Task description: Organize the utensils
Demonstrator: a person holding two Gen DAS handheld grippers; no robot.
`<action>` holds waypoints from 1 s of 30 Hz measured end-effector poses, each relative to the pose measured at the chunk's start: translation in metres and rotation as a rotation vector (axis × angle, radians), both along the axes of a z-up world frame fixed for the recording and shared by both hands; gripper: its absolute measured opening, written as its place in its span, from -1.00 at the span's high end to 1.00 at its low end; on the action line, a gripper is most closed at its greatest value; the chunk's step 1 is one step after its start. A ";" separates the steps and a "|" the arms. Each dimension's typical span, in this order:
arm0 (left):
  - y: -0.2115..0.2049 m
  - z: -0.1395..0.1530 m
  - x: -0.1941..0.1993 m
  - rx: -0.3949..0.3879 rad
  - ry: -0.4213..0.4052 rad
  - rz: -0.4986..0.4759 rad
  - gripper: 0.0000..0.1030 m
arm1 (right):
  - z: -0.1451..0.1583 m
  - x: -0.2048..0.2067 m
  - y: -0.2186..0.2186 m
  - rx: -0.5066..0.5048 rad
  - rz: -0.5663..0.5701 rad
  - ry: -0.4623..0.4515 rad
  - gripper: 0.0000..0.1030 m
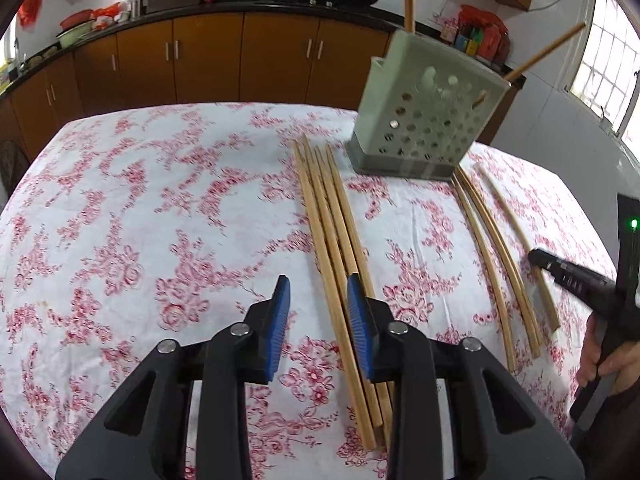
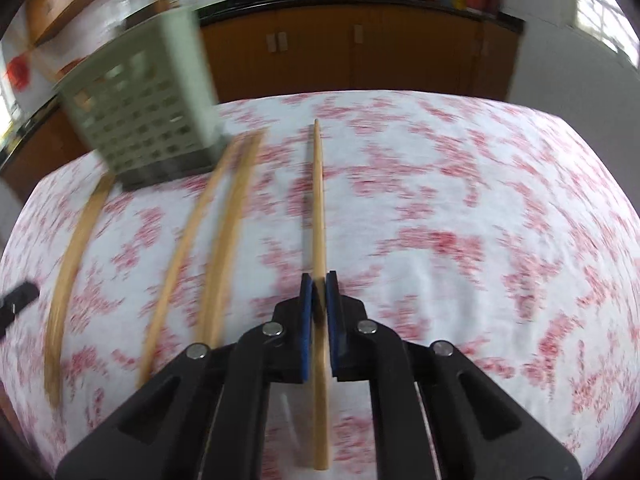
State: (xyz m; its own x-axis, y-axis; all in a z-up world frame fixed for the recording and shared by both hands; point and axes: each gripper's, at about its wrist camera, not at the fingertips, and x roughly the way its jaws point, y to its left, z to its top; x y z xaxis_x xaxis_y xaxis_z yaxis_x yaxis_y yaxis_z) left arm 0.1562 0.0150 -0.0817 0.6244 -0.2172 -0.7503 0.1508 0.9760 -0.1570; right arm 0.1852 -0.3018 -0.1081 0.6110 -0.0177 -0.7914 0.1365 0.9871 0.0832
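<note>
A bundle of several wooden chopsticks (image 1: 328, 216) lies on the floral tablecloth (image 1: 140, 220). My left gripper (image 1: 318, 292) hovers over its near end, jaws open, with the leftmost sticks showing in the gap beside the right pad and not pinched. A grey-green perforated holder (image 1: 428, 108) stands behind with two chopsticks upright in it. My right gripper (image 2: 319, 280) is shut on a single chopstick (image 2: 319, 200) that runs out ahead between the blue pads. In the left wrist view that gripper (image 1: 560, 272) shows at the right edge. The holder (image 2: 148, 108) appears blurred at the upper left.
Three more chopsticks (image 1: 492, 256) lie loose to the right of the holder, curved by the lens, also visible as sticks (image 2: 192, 248) in the right wrist view. Brown kitchen cabinets (image 1: 200, 60) and a counter with woks stand beyond the table's far edge. A hand (image 1: 604, 360) grips the right tool.
</note>
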 end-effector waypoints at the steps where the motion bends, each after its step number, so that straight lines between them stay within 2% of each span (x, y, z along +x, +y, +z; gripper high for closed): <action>1: -0.002 -0.002 0.001 0.005 0.006 -0.004 0.49 | 0.000 0.000 -0.004 0.002 -0.014 0.001 0.84; 8: -0.010 -0.013 0.005 0.046 0.032 -0.008 0.62 | 0.001 -0.005 -0.011 -0.016 -0.022 -0.002 0.84; 15: -0.009 -0.016 0.008 0.083 0.032 0.022 0.66 | 0.000 -0.005 -0.009 -0.019 -0.021 -0.002 0.84; 20: -0.012 -0.017 0.008 0.082 0.029 0.035 0.66 | 0.001 -0.006 -0.009 -0.008 -0.014 -0.007 0.80; 22: -0.013 -0.017 0.010 0.102 0.021 0.043 0.77 | 0.000 -0.007 -0.006 -0.013 -0.006 -0.010 0.78; 23: -0.011 -0.017 0.010 0.107 0.021 0.053 0.85 | 0.000 -0.007 -0.005 -0.023 -0.002 -0.011 0.78; 30: 0.032 -0.015 0.023 0.086 0.035 0.170 0.85 | 0.001 -0.004 -0.006 -0.035 0.004 -0.021 0.83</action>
State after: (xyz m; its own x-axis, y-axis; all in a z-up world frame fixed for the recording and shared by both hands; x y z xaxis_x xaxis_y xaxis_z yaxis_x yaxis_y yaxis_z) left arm 0.1797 0.0466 -0.0963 0.6201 -0.0448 -0.7833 -0.0213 0.9970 -0.0739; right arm 0.1809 -0.3083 -0.1075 0.6273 -0.0424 -0.7777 0.1312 0.9900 0.0519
